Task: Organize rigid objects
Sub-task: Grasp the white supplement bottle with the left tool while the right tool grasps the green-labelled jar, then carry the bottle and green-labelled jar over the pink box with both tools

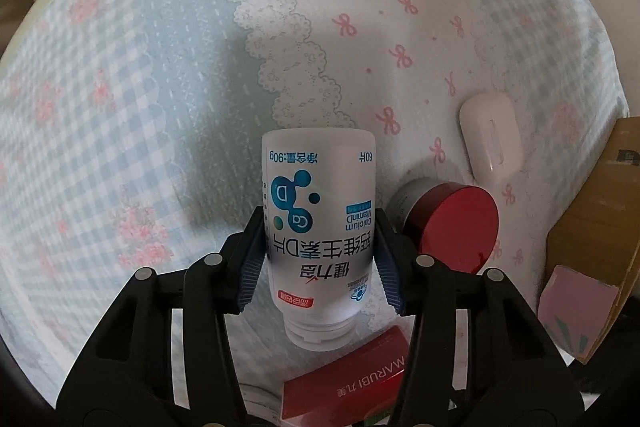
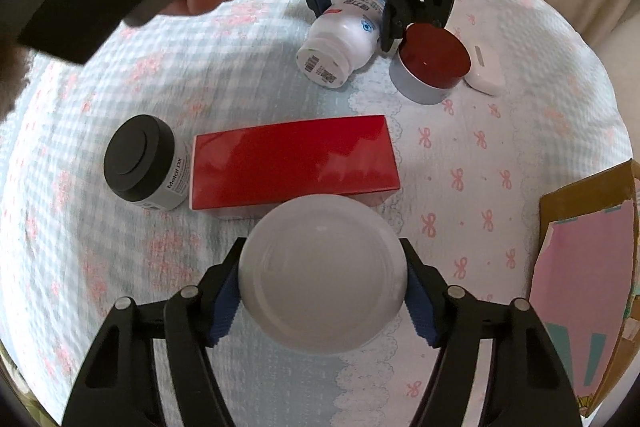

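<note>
Both tools gripped containers over the quilted bed cover [image 1: 120, 67].
Left tool [image 1: 320, 259] clenched the lying white plastic calcium bottle [image 1: 318, 219]; right tool [image 2: 322, 291] clamped the round white-lidded jar [image 2: 322, 275]; lifting could knock the red-lidded round tin [image 1: 456, 227].

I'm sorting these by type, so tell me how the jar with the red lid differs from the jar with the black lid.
The red-lidded jar is low and wide; the black-lidded jar stands taller for its width. The red lid is flat and glossy, the black lid matte with a raised round centre. The red-lidded jar sits beside the white bottle and the left gripper; the black-lidded jar sits against the red box. Both stand upright on the cloth, lids on, neither gripped.
</note>
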Action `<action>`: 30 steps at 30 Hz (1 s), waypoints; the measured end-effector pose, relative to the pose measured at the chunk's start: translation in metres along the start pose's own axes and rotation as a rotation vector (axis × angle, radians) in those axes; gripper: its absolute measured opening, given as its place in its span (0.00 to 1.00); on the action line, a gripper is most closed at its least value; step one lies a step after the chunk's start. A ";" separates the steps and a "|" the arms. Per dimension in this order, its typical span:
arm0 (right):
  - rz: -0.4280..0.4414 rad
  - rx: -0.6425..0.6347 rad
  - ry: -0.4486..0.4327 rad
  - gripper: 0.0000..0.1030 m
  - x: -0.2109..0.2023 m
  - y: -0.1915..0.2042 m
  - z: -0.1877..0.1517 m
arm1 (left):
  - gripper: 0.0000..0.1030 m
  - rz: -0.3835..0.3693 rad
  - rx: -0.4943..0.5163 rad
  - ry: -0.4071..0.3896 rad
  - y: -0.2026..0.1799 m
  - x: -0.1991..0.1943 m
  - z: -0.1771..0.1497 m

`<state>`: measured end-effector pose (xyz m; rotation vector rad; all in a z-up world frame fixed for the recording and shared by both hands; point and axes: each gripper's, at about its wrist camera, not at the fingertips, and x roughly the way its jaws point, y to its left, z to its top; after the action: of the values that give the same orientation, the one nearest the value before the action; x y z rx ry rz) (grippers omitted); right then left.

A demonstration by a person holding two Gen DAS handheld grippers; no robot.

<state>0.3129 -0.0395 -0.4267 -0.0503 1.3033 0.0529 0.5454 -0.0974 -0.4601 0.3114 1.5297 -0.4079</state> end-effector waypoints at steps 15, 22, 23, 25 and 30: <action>0.015 0.107 -0.020 0.64 -0.029 -0.029 -0.028 | 0.45 -0.043 -0.004 -0.063 0.023 -0.059 -0.082; 0.026 0.153 -0.065 0.64 -0.072 -0.038 -0.046 | 0.45 -0.084 -0.003 -0.115 0.028 -0.117 -0.126; 0.030 0.160 -0.071 0.64 -0.080 -0.040 -0.048 | 0.45 -0.087 -0.003 -0.121 0.022 -0.120 -0.130; 0.028 0.170 -0.084 0.64 -0.097 -0.043 -0.049 | 0.45 -0.090 -0.001 -0.134 0.010 -0.132 -0.145; 0.055 0.203 -0.105 0.64 -0.142 -0.055 -0.056 | 0.45 -0.115 0.004 -0.164 -0.017 -0.180 -0.193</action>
<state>0.2253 -0.0994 -0.3044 0.1594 1.1988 -0.0295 0.3654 -0.0155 -0.2836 0.1886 1.3900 -0.5143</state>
